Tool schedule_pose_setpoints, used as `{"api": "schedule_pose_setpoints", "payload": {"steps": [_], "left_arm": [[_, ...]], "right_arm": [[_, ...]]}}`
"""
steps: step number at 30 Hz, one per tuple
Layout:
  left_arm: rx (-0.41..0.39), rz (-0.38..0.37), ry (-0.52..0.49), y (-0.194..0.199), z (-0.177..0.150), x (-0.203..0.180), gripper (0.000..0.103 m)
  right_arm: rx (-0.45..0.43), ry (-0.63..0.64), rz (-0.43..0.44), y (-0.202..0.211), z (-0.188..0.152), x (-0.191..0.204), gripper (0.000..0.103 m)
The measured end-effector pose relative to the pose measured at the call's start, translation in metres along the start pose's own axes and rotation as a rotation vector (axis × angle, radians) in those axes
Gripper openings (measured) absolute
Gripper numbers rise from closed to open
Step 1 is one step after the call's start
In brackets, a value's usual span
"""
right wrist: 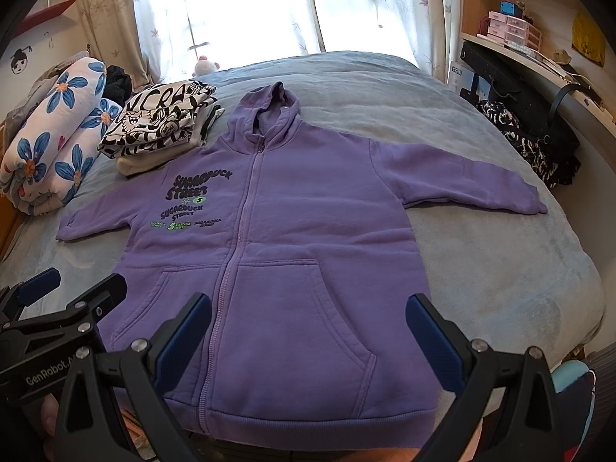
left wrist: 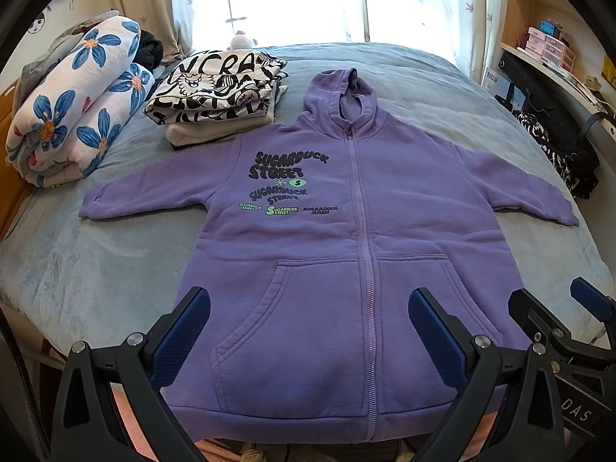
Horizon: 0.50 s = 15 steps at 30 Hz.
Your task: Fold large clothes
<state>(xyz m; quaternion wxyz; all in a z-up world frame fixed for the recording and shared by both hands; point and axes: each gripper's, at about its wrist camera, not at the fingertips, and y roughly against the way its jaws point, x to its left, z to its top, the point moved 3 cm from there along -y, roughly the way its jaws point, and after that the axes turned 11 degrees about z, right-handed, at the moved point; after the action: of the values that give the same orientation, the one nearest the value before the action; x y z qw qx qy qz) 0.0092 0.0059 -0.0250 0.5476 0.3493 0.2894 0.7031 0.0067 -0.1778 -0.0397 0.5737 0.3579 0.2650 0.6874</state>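
A purple zip hoodie [left wrist: 346, 231] [right wrist: 288, 238] lies flat and face up on the bed, zipped, hood toward the window, both sleeves spread out sideways. Its hem hangs at the near bed edge. My left gripper [left wrist: 308, 308] hovers open above the lower left pocket, nothing between its blue pads. My right gripper [right wrist: 308, 313] hovers open above the lower right pocket, also holding nothing. The right gripper [left wrist: 562, 304] shows at the right edge of the left wrist view, and the left gripper [right wrist: 73, 285] at the left edge of the right wrist view.
On the grey-blue bedspread [left wrist: 96, 261] [right wrist: 500, 269], a stack of folded black-and-white clothes [left wrist: 215, 92] [right wrist: 158, 123] sits by the hoodie's left shoulder. A rolled floral quilt [left wrist: 77, 107] [right wrist: 54, 131] lies far left. A desk with dark bags [left wrist: 558, 142] [right wrist: 531, 142] borders the right side.
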Motion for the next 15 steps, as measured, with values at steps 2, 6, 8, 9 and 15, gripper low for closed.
{"api": "schedule_pose_setpoints", "payload": {"steps": [2, 6, 8, 9, 15], "left_arm": [[0.002, -0.002, 0.001, -0.0002, -0.0001, -0.0004, 0.102], [0.006, -0.003, 0.002, -0.0009, 0.0009, -0.0006, 0.102], [0.006, -0.002, 0.002, -0.0012, 0.0010, -0.0009, 0.102], [0.005, -0.002, 0.001, -0.0012, 0.0012, -0.0007, 0.102], [0.006, -0.003, 0.002, -0.0013, 0.0011, -0.0009, 0.102]], "right_arm": [[0.000, 0.000, 0.000, -0.0004, -0.0013, 0.0010, 0.101], [0.000, -0.001, 0.001, -0.0005, 0.0001, -0.0012, 0.101], [0.000, -0.002, 0.002, -0.0009, -0.0010, -0.0002, 0.101], [0.000, -0.001, 0.001, -0.0007, 0.0003, -0.0016, 0.101], [0.000, -0.001, 0.003, -0.0039, 0.0010, -0.0001, 0.101]]}}
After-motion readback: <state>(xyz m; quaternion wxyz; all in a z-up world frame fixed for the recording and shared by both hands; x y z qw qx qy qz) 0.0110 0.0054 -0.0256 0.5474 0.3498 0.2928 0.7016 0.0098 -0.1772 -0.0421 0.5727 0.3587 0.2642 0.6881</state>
